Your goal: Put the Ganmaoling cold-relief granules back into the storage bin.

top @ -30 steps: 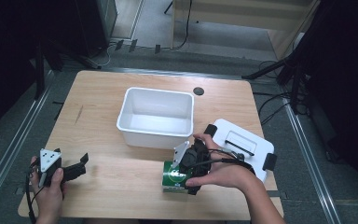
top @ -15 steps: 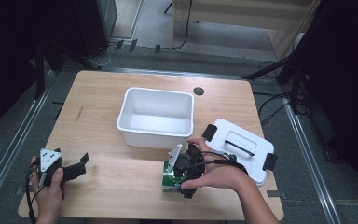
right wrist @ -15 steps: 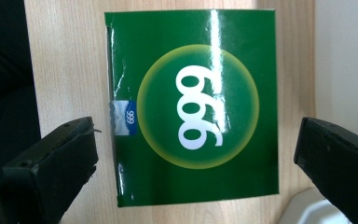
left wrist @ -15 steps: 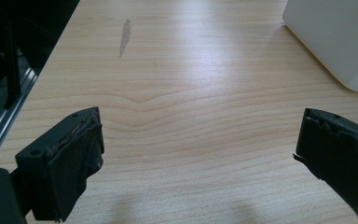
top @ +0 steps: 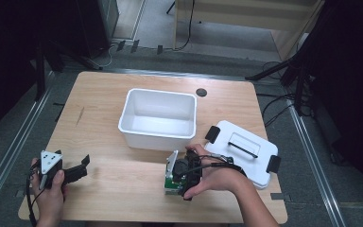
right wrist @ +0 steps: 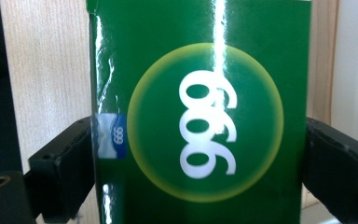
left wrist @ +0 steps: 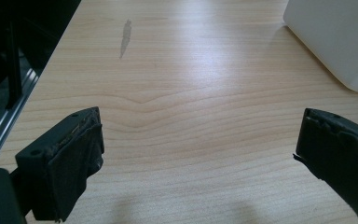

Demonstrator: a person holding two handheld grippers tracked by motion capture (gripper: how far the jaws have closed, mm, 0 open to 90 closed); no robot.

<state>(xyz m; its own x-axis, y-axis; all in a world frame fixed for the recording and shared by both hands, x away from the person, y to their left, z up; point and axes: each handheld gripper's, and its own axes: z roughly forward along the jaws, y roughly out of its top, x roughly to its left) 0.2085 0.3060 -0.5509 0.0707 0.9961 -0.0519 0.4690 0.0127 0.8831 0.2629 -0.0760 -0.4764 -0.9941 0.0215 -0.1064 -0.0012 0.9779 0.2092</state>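
Note:
A glossy green box [top: 171, 182] with a yellow-ringed circle and white digits lies on the wooden table [top: 99, 94], just in front of the white bin. In the right gripper view the green box [right wrist: 200, 116] spans the whole gap between the two black jaws. My right gripper [top: 176, 183] points down over it. Its jaws have just been closing, and their pads sit against the box's two sides. My left gripper [top: 81, 168] rests low at the table's near left corner, jaws wide apart. In the left gripper view, my left gripper [left wrist: 198, 154] has bare wood between its jaws.
An open white bin [top: 157, 137] stands mid-table, its corner also in the left gripper view as the white bin [left wrist: 335, 42]. Its white lid [top: 253, 165] with black handle and clips lies at the right. A small black disc [top: 201, 91] sits behind the bin.
My right hand has sunk with its gripper onto the green box and shifted slightly left. The left hand has kept still.

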